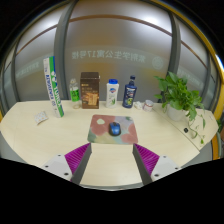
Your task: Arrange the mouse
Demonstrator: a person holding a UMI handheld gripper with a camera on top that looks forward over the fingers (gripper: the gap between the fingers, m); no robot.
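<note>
A small blue mouse (pixel 115 128) lies on a colourful mouse pad (pixel 102 133) in the middle of the pale table (pixel 40 140). My gripper (pixel 112 160) hovers above the table just short of the pad, with the mouse ahead of the fingertips. The fingers (pixel 76 158) with magenta pads are spread wide apart, and nothing is between them.
Along the table's back stand a tall green tube (pixel 56 88), a small bottle (pixel 72 94), a brown box (pixel 90 90), a white bottle (pixel 112 92) and a blue canister (pixel 129 91). A leafy potted plant (pixel 180 97) stands at the right. A small white item (pixel 41 117) lies at the left.
</note>
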